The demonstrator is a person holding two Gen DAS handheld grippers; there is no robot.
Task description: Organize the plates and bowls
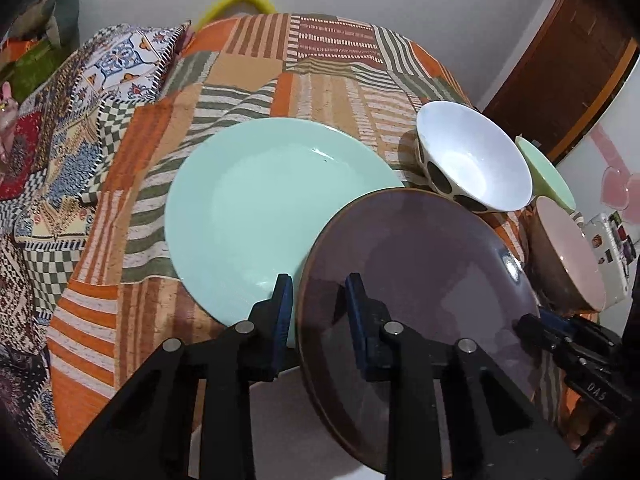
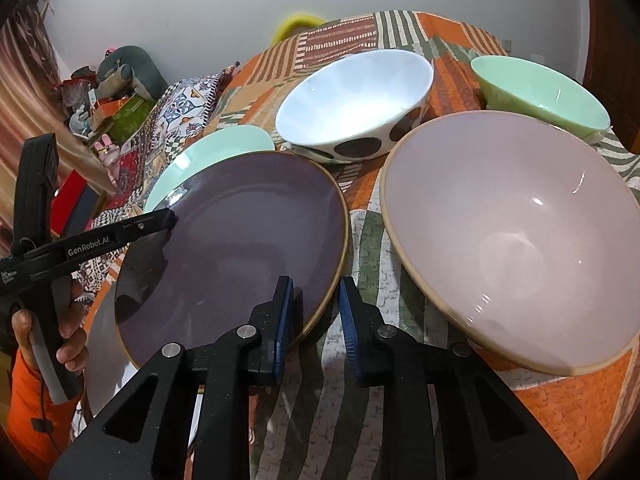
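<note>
A purple plate (image 1: pixel 420 272) (image 2: pixel 240 240) hangs tilted over the table's near edge, its far rim overlapping a mint plate (image 1: pixel 248 208) (image 2: pixel 216 144). My left gripper (image 1: pixel 320 304) is shut on the purple plate's left rim, and it shows from the side in the right wrist view (image 2: pixel 168 218). My right gripper (image 2: pixel 316 308) is shut on the opposite rim. Beyond the plates stand a white bowl with dark dots (image 1: pixel 472 160) (image 2: pixel 352 100), a mint bowl (image 1: pixel 548 176) (image 2: pixel 540 88) and a big pink bowl (image 1: pixel 568 248) (image 2: pixel 512 232).
A patchwork cloth (image 1: pixel 320 80) covers the table. Patterned pillows (image 1: pixel 128 60) lie at its left, with a white box (image 1: pixel 608 248) past the pink bowl on the right. A hand in an orange sleeve (image 2: pixel 24 400) holds the left gripper. White floor shows under the purple plate.
</note>
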